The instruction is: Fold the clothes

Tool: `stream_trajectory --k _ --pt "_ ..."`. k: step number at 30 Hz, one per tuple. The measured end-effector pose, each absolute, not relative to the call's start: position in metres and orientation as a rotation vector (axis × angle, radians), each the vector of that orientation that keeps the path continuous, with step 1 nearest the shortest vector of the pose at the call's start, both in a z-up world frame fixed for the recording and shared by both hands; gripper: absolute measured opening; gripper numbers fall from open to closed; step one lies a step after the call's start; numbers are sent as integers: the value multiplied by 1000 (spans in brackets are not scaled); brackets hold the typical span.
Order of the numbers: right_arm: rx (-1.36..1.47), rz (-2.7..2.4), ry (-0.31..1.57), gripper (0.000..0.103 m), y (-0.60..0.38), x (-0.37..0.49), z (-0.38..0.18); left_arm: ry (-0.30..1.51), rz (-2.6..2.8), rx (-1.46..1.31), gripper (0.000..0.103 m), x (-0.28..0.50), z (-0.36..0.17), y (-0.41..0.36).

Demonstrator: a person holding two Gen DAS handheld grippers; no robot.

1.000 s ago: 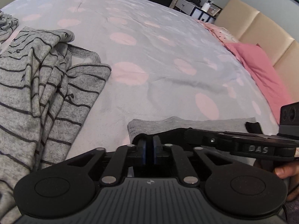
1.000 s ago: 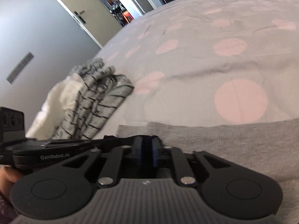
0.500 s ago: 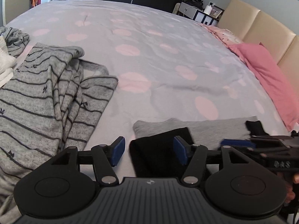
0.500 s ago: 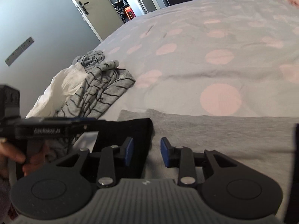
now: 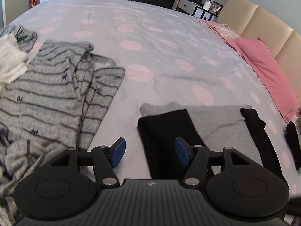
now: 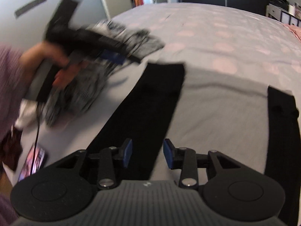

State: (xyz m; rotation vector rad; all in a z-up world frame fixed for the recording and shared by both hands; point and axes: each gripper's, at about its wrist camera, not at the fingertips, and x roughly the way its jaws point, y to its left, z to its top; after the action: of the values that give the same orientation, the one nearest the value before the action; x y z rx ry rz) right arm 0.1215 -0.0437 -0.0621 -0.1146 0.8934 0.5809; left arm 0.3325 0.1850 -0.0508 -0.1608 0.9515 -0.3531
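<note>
bed: both grippers open, prob. over grey/black garment.

A home bedroom: polka-dot bed, padded headboard, pink pillow.

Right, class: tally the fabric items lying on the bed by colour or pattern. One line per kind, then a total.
Grey-and-dark striped garments: 1, the striped top
Plain grey garments: 1, the grey garment
Black fabric strips lying on the grey garment: 2, left strip and right strip
White cloths: 1, the white cloth
Pink pillows: 1, the pillow
Total: 6
</note>
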Motion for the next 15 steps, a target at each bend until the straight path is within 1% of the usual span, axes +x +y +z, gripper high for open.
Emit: stream_trajectory --k 4,8,15 --pt "-169 596 893 42 -11 83 -70 953 -379 -229 58 338 -61 193" --pt "-290 603 878 42 26 56 -83 963 -396 -254 58 347 -69 193" --pt "-497 581 842 40 76 39 -103 984 -434 -250 58 354 -82 192"
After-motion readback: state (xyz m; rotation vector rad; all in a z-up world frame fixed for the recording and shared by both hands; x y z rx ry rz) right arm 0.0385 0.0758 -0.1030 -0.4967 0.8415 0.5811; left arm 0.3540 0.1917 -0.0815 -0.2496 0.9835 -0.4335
